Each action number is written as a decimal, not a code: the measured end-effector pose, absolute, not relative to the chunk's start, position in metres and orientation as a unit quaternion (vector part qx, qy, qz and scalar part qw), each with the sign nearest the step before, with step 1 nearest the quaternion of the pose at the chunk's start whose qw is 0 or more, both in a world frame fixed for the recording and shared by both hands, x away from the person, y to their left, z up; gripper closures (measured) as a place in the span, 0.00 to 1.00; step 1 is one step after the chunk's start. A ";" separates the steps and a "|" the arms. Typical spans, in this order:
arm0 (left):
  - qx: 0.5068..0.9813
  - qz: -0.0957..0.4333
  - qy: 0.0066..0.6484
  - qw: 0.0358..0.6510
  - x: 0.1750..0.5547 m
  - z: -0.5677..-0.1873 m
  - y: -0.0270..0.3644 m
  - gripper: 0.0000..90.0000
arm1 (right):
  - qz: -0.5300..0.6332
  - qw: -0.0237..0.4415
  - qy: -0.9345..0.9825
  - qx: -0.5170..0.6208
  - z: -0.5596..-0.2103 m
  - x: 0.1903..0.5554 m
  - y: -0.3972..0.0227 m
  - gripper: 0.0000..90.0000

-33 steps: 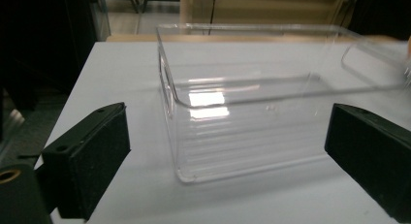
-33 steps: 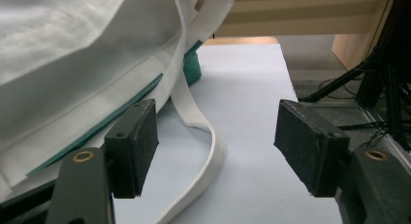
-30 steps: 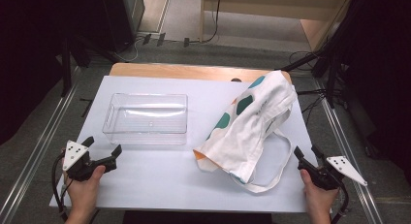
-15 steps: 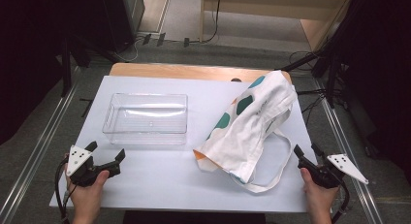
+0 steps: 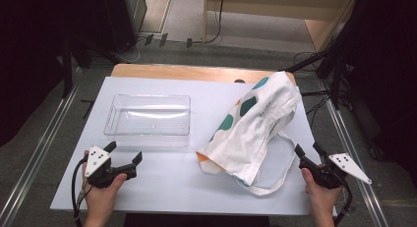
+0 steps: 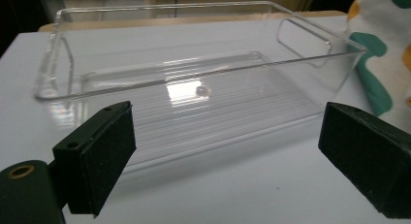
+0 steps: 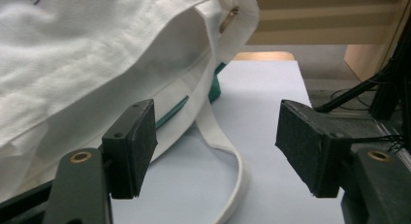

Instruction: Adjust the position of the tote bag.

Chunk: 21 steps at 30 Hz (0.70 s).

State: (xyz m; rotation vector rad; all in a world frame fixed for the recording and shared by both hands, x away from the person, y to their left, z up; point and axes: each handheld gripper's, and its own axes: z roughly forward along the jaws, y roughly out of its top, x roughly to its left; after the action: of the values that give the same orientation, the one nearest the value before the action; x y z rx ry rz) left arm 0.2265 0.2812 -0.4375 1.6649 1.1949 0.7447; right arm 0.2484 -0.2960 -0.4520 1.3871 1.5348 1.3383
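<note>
Tote bag point(image 5: 255, 126), white cloth with teal and orange patches, was seen lying on the right half of the white table point(image 5: 162, 173), its long axis running diagonally from the far right corner, where the closed bottom end lay, down toward the near middle, where the open mouth pointed toward the person. A loop of white strap point(image 5: 275, 180) was spread on the table along the near right edge of the bag, curving toward the right gripper point(image 5: 310, 156). That gripper, held in the right hand point(image 5: 319, 197), was found just beside the bag's near right side, its jaws spread wide and empty; in the right gripper view the cloth point(image 7: 97, 64) lay close ahead and to the left of the jaws, with the strap point(image 7: 232, 161) passing on the table between them. The right hand was therefore judged far the nearer to the bag, and a short reach forward and leftward was judged enough to meet strap or cloth. A clear plastic tray point(image 5: 147, 120) was set on the left half of the table, its long axis across the table, apart from the bag's mouth. The left gripper point(image 5: 125, 156) was held near the tray's front wall, jaws likewise spread and holding nothing; in the left gripper view the tray point(image 6: 194, 88) stood directly ahead and empty.
</note>
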 end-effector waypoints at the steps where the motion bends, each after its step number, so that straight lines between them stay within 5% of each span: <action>1: 0.681 0.301 0.482 0.462 0.227 -0.437 0.274 0.08 | 0.513 0.332 0.589 0.529 -0.452 0.248 -0.295 0.35; 12: 0.685 0.288 0.467 0.479 0.244 -0.420 0.235 0.29 | 0.526 0.324 0.583 0.527 -0.427 0.264 -0.291 0.37; 21: 0.703 0.252 0.418 0.517 0.263 -0.398 0.204 0.34 | 0.503 0.322 0.595 0.538 -0.407 0.286 -0.286 0.38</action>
State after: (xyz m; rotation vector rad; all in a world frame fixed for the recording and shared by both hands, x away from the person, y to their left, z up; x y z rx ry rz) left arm 0.2630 0.2044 -0.3977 1.6870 1.0043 0.6047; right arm 0.2860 -0.2865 -0.4069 1.4119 1.5626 1.3212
